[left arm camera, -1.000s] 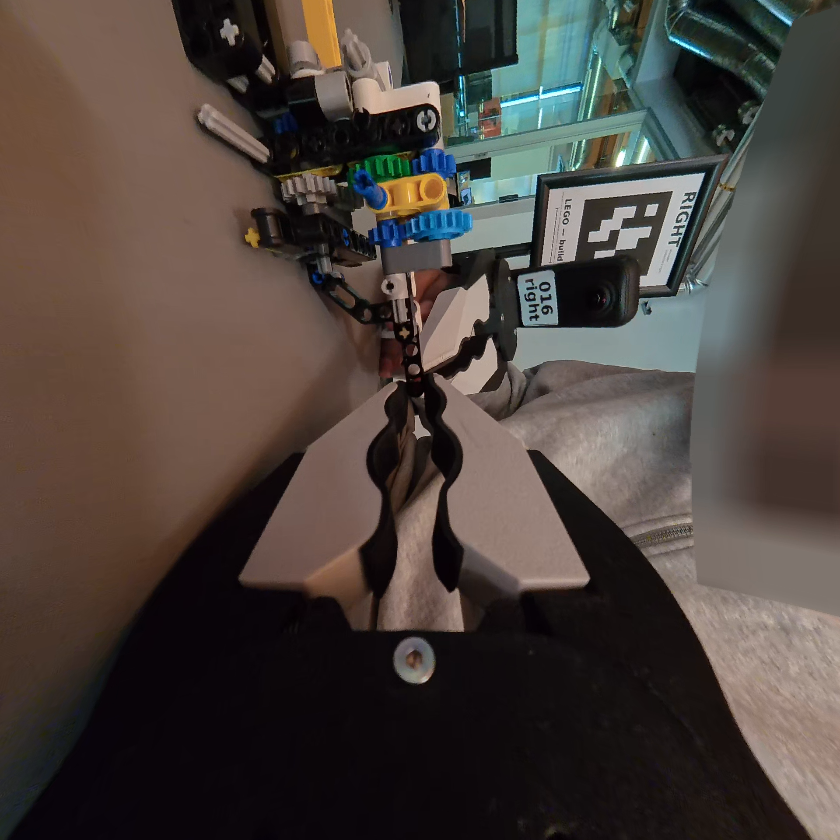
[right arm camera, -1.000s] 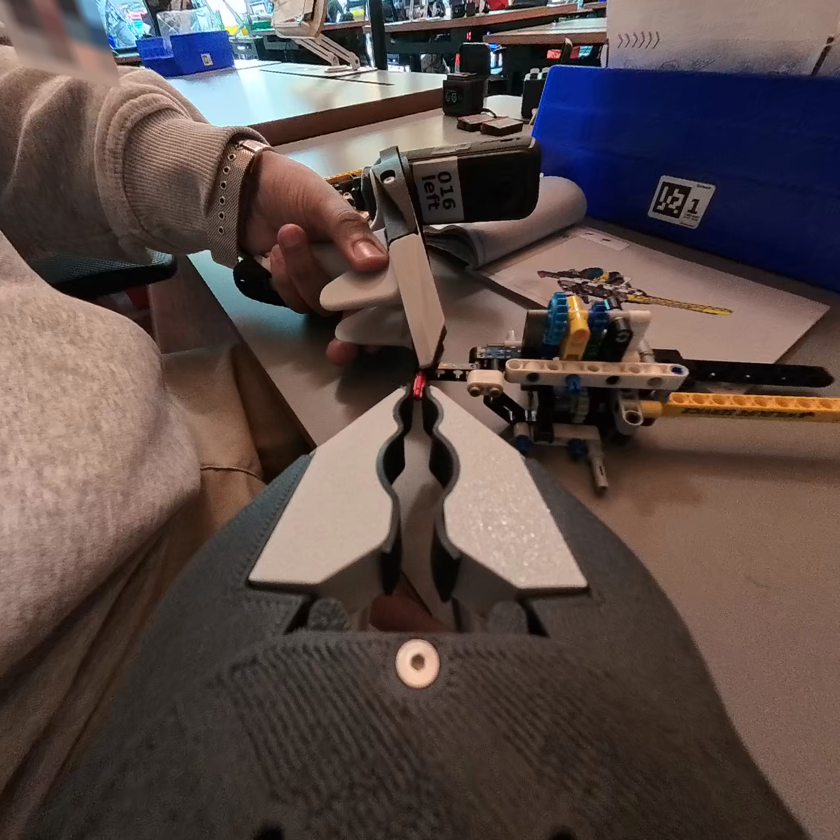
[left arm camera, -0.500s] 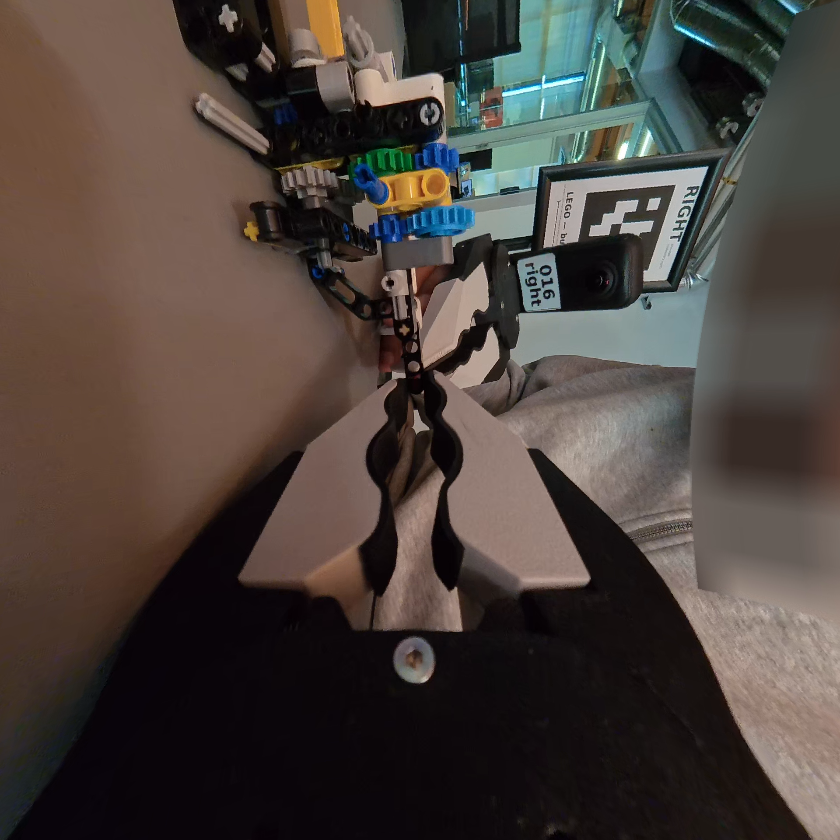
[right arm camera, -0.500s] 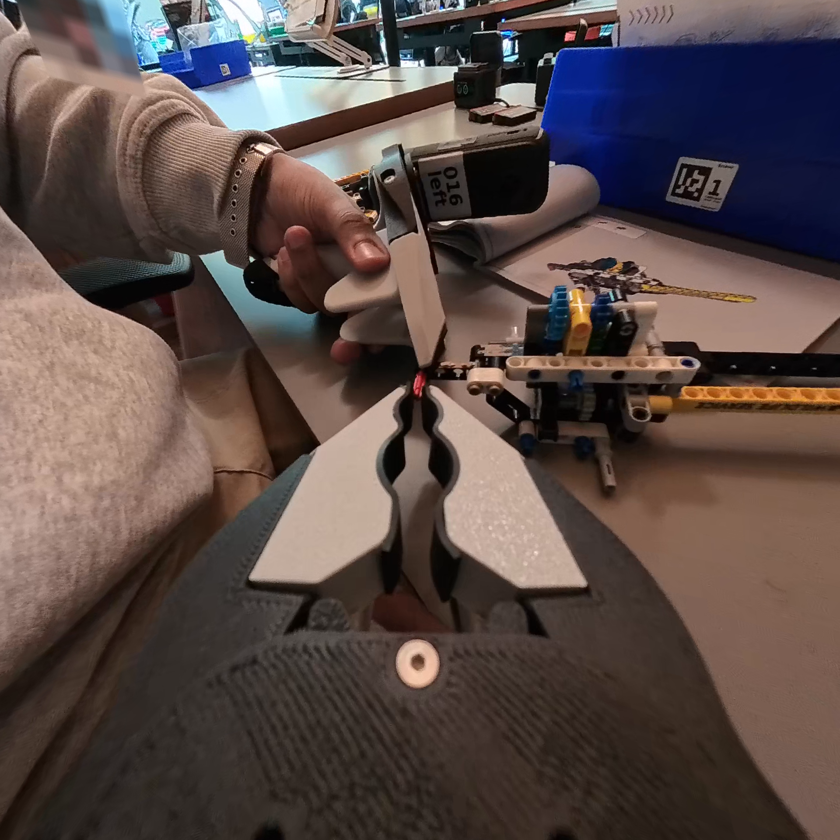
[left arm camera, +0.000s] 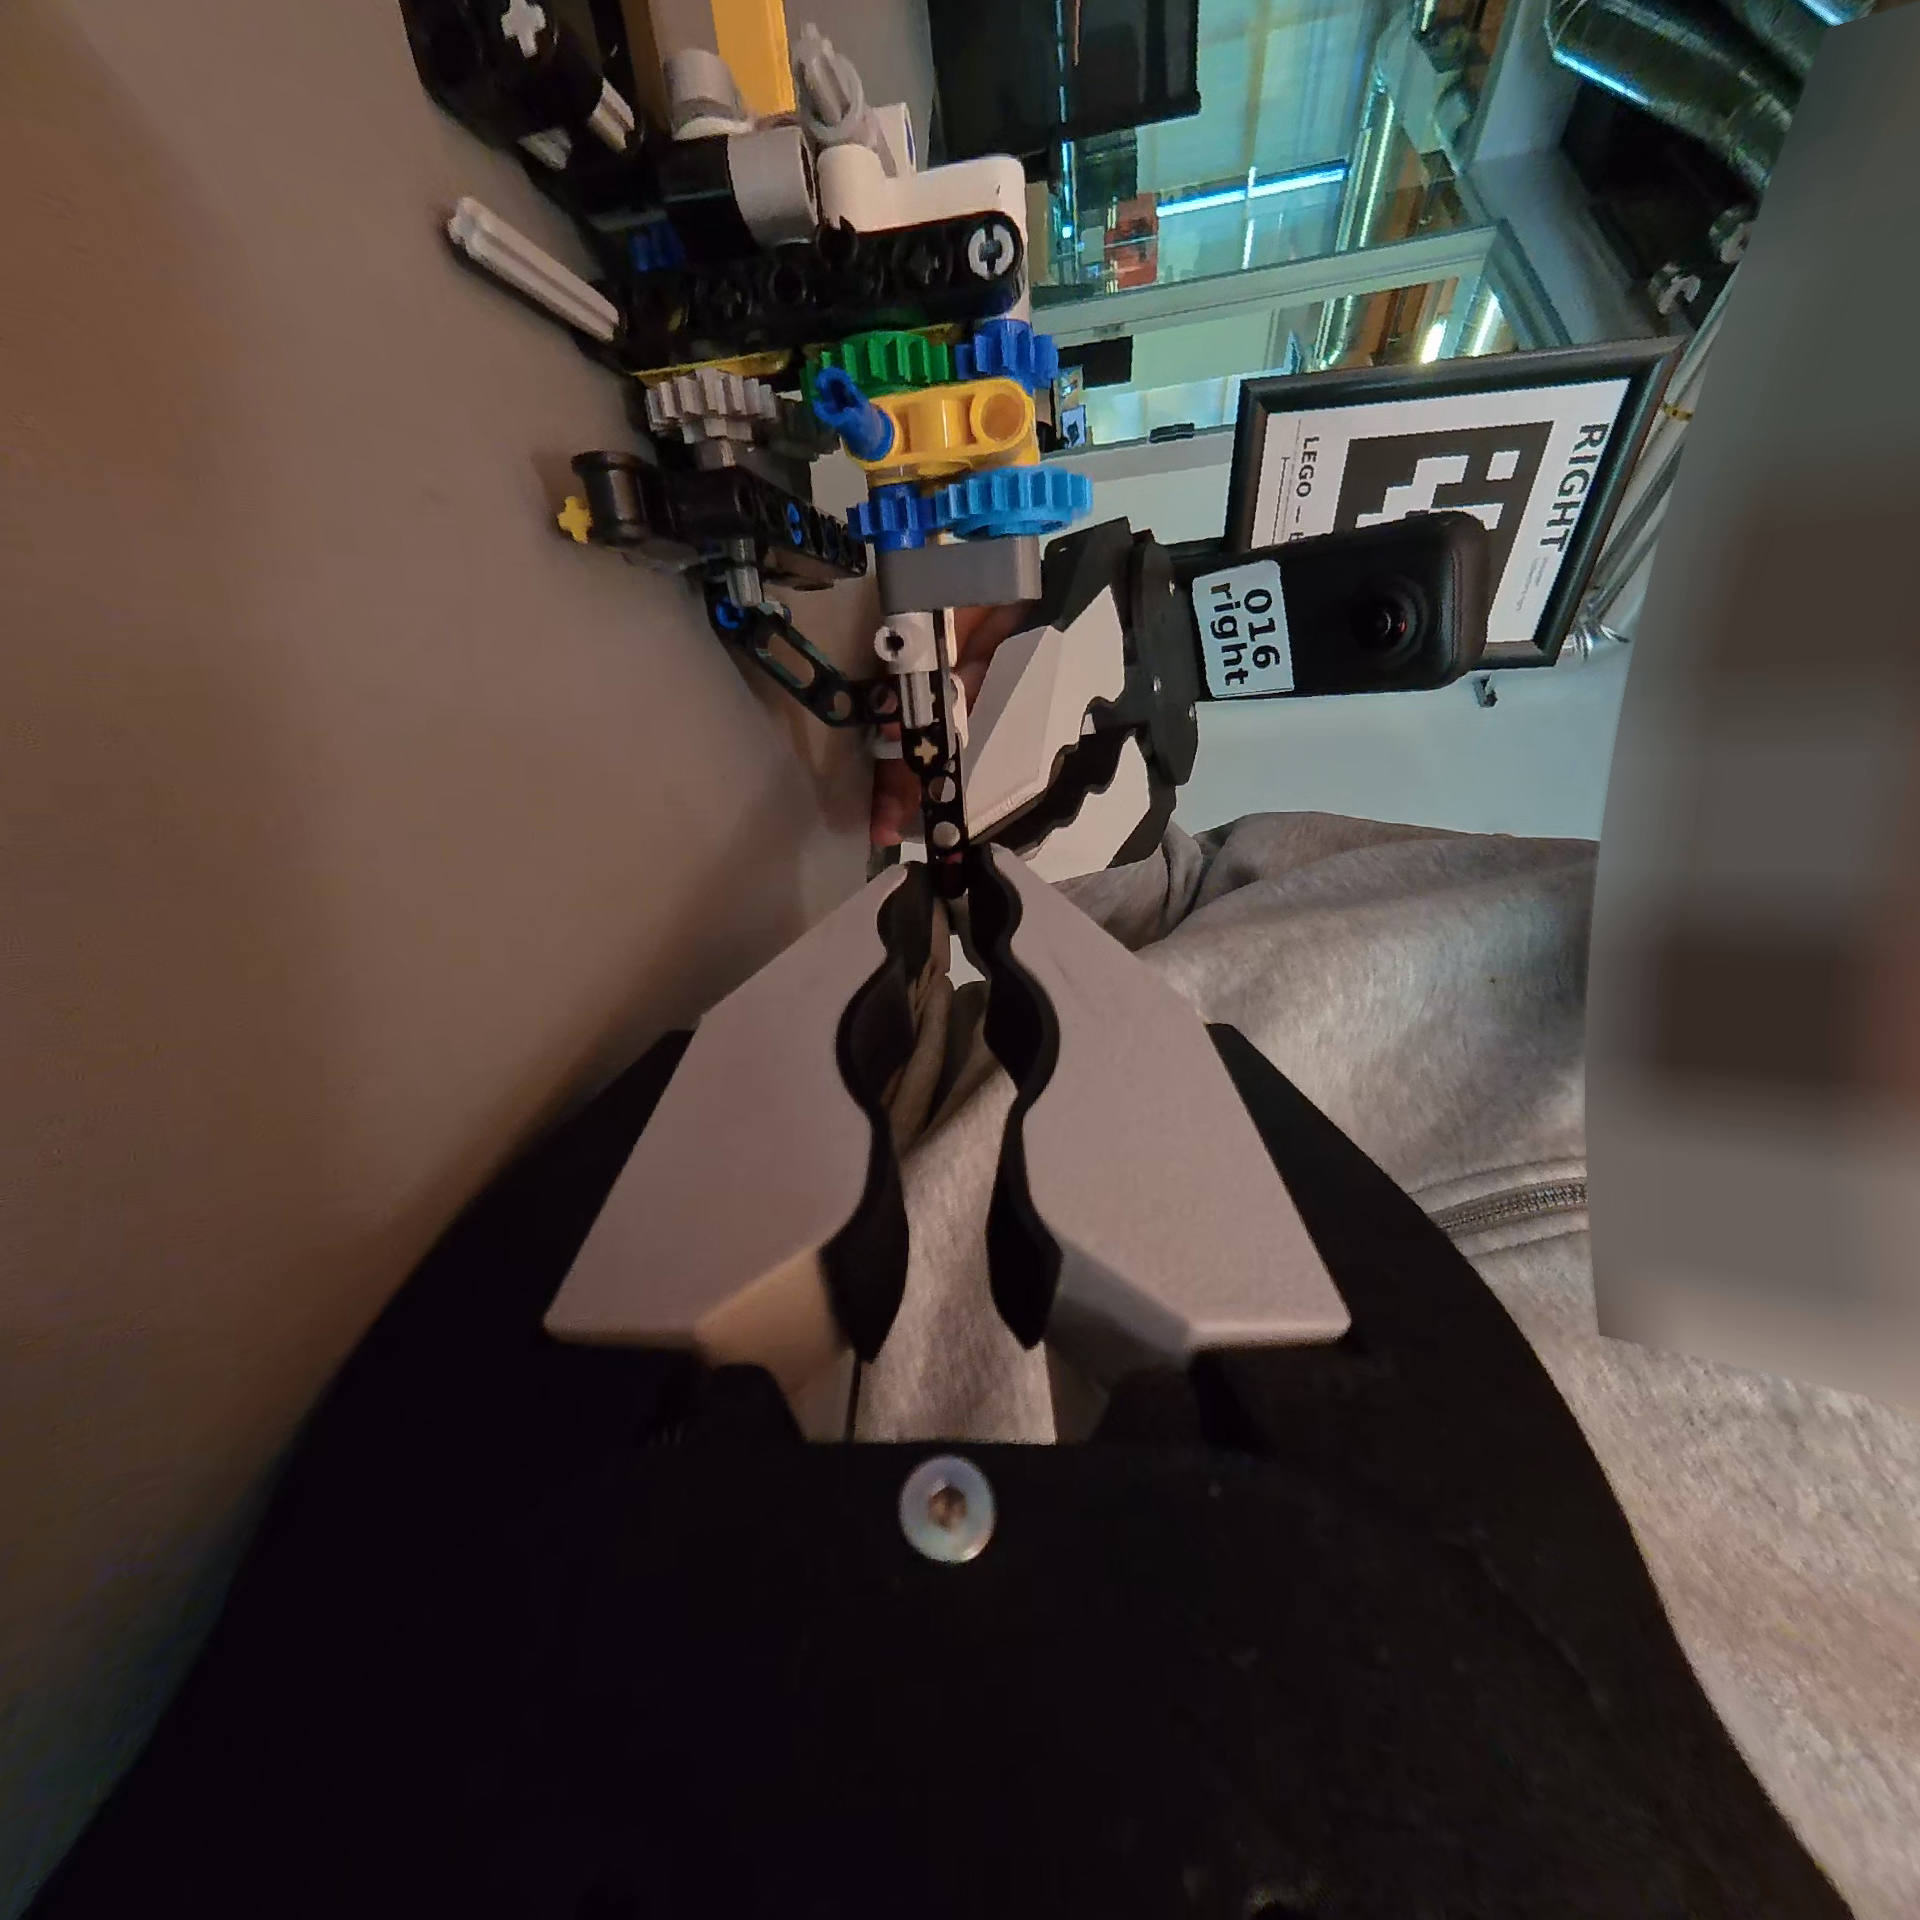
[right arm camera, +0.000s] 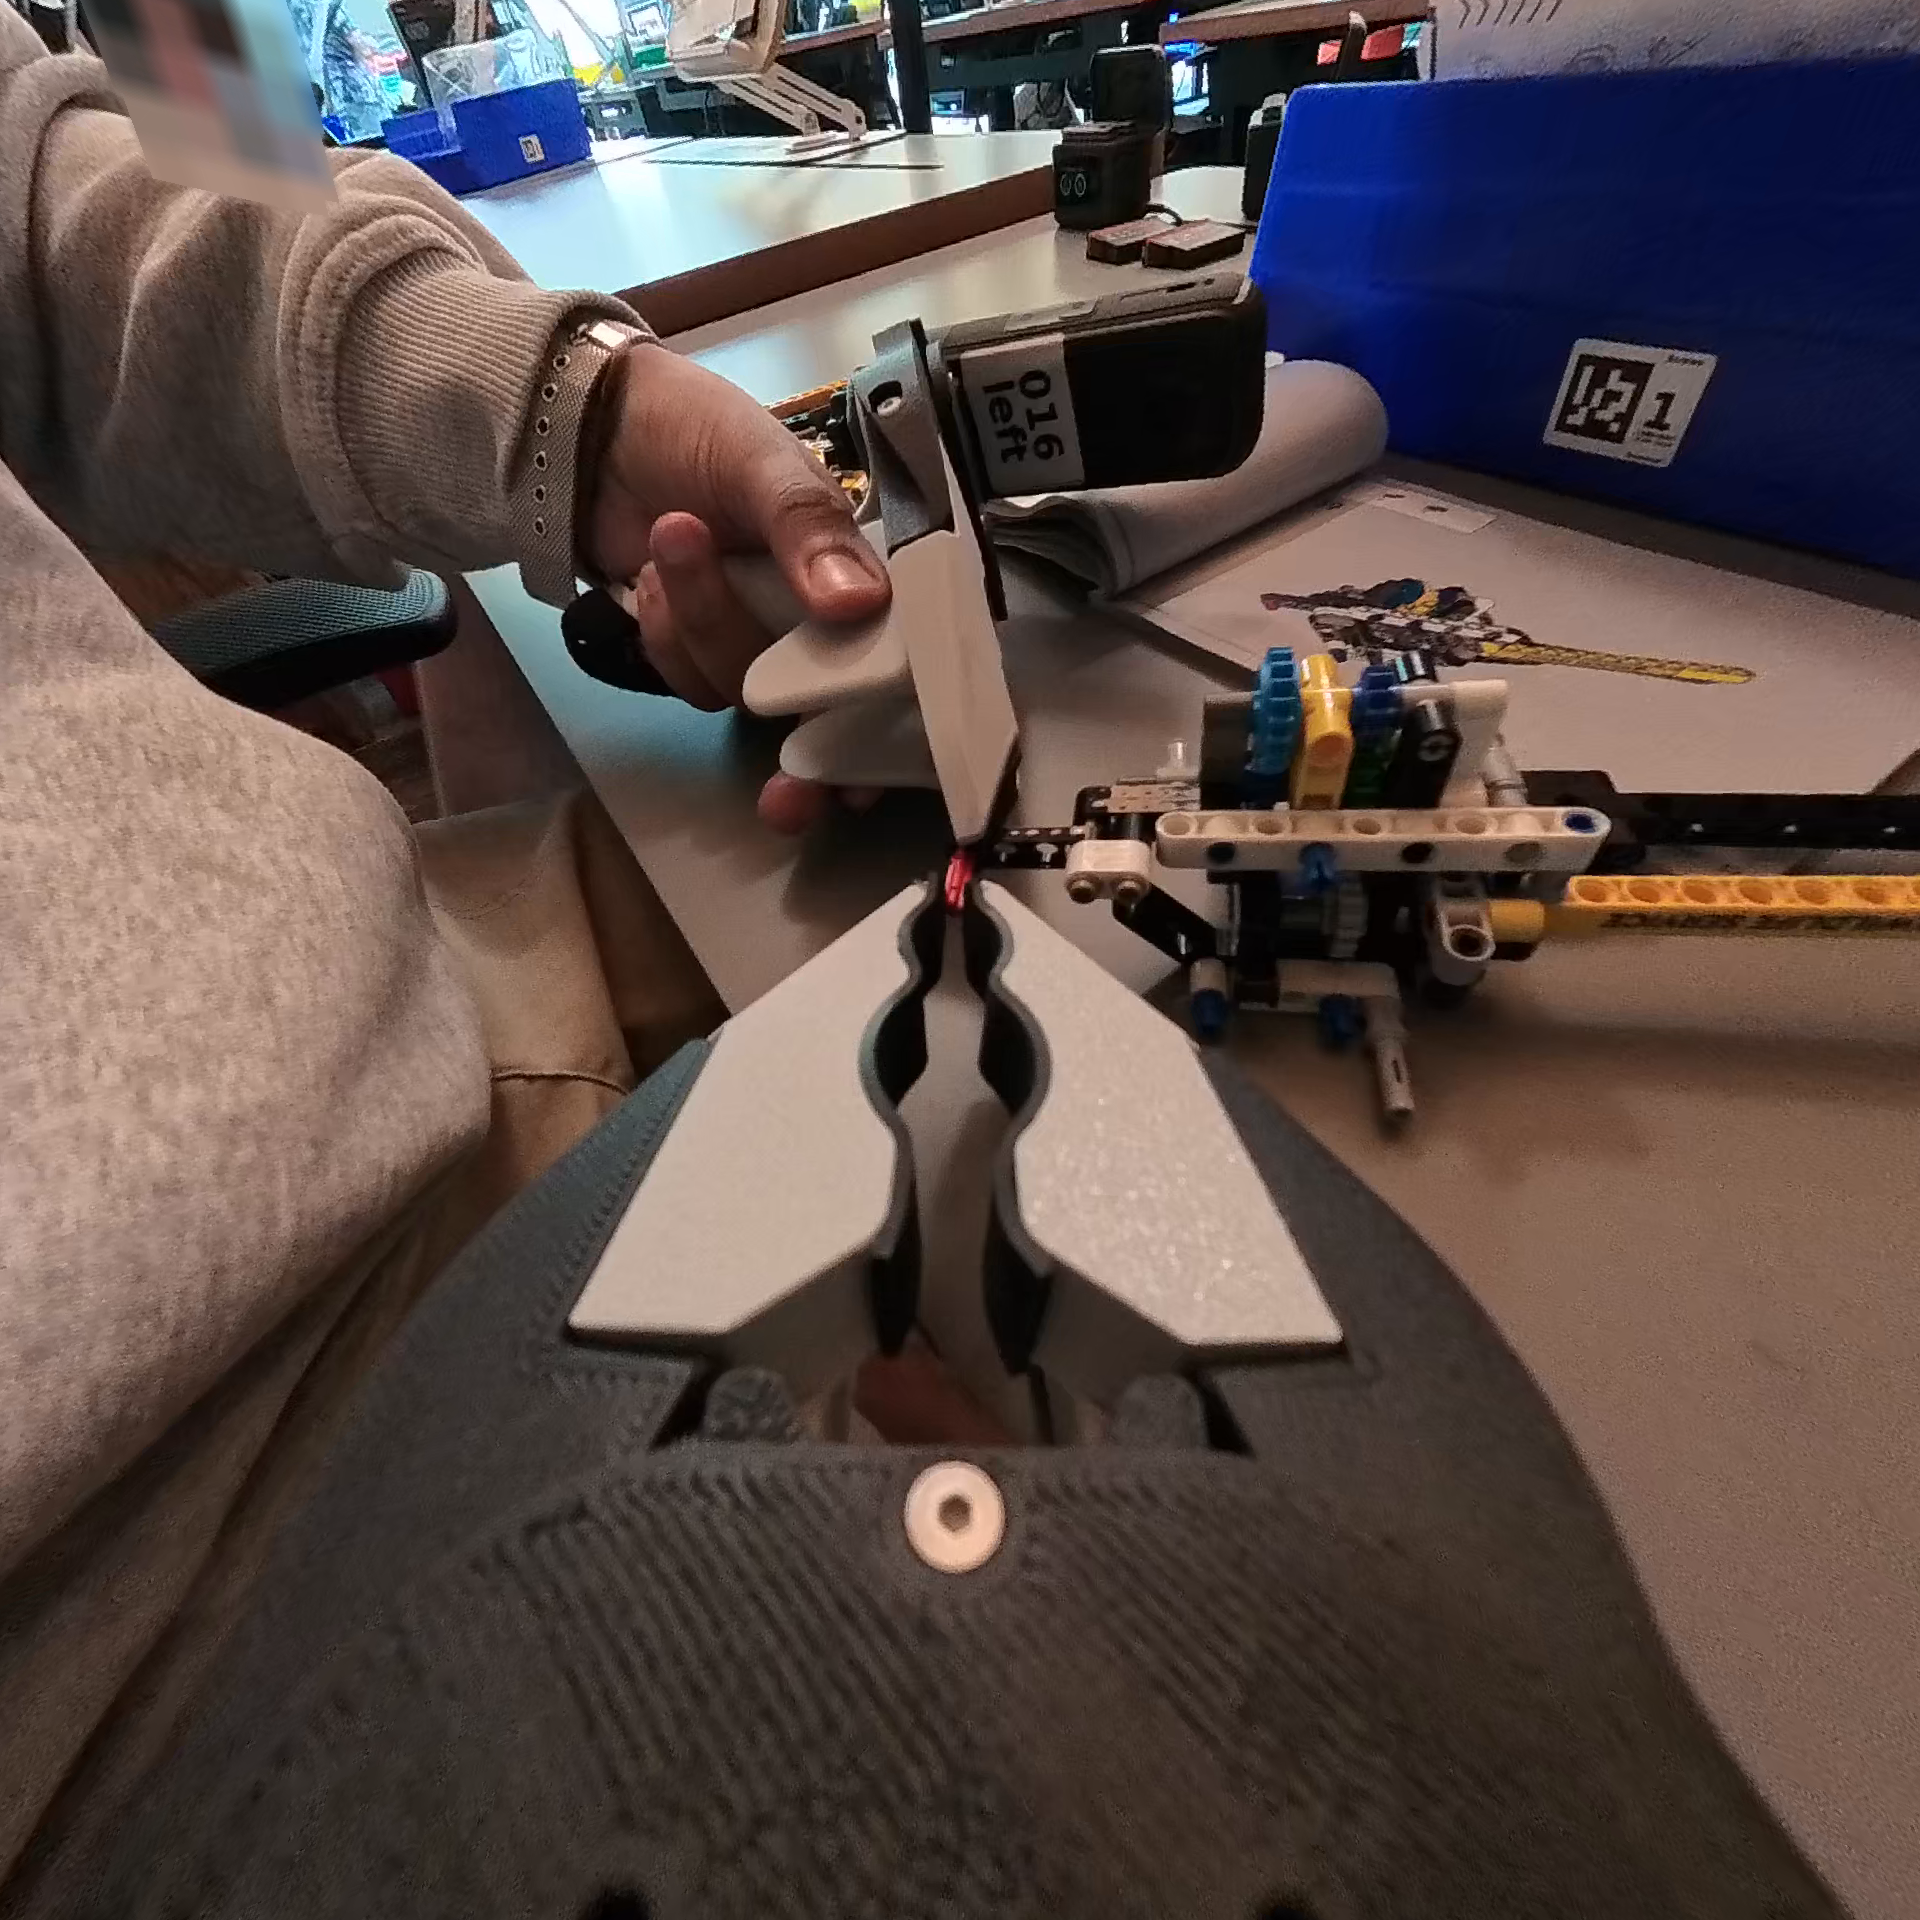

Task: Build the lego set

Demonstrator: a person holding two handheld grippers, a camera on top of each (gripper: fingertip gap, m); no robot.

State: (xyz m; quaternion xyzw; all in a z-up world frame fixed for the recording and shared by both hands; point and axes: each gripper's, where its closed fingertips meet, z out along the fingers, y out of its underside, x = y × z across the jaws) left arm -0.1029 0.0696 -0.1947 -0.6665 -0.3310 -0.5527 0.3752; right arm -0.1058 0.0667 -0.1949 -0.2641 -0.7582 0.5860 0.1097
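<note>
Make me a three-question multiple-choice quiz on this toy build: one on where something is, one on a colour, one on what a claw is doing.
1. Where does the printed instruction sheet lie?
A. On the table behind the Lego model
B. Under the model
C. On the person's lap

2. What colour is the small pin in the right claw?
A. Green
B. Red
C. White

3. What is the left claw doing?
A. Hanging open above the table
B. Lying on the table
C. Pinching the thin black beam at the model's end

Answers:
1 A, the sheet shows past the model, before the blue bin.
2 B, a red tip pokes out between the closed tips.
3 C, the beam runs straight into the closed tips.
</note>
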